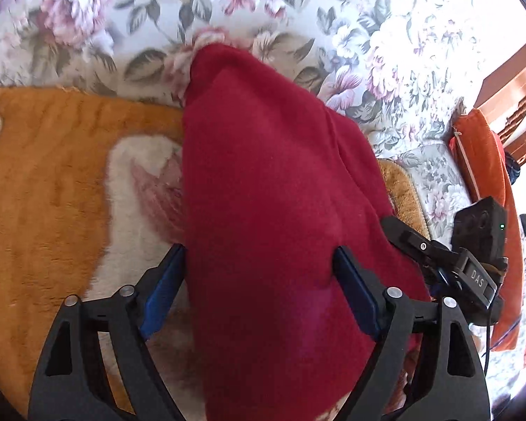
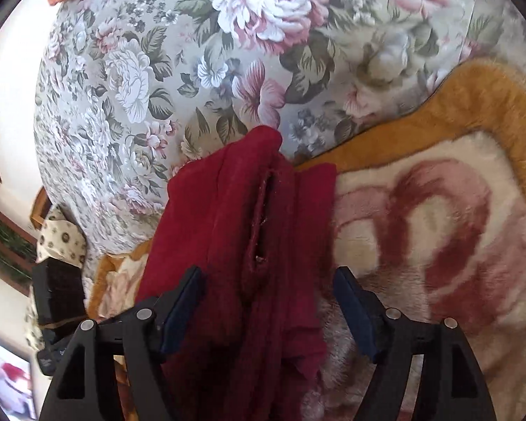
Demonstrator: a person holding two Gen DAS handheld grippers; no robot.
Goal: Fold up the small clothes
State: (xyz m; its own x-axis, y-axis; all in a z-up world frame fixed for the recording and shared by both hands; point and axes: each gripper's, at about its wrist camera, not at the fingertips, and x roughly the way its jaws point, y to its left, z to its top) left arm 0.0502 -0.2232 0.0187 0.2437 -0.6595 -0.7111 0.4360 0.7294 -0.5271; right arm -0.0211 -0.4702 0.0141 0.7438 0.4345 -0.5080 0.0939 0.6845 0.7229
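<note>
Red fleece garment (image 1: pixel 263 193) laid on plush blanket (image 1: pixel 52 175), long axis running away from both tools. Left tool (image 1: pixel 259 291) and right tool (image 2: pixel 268 301) spread wide, straddling near end, nothing gripped.

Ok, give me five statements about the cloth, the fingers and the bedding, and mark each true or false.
1. The red garment lies between the left gripper fingers. True.
2. The right gripper is clamped shut on the garment. False: its fingers stand wide apart, with the cloth loose between them.
3. The garment is blue. False: it is dark red.
4. The orange and white blanket lies under the garment. True.
5. The floral cover is plain white. False: it is printed with pink flowers and green leaves.
</note>
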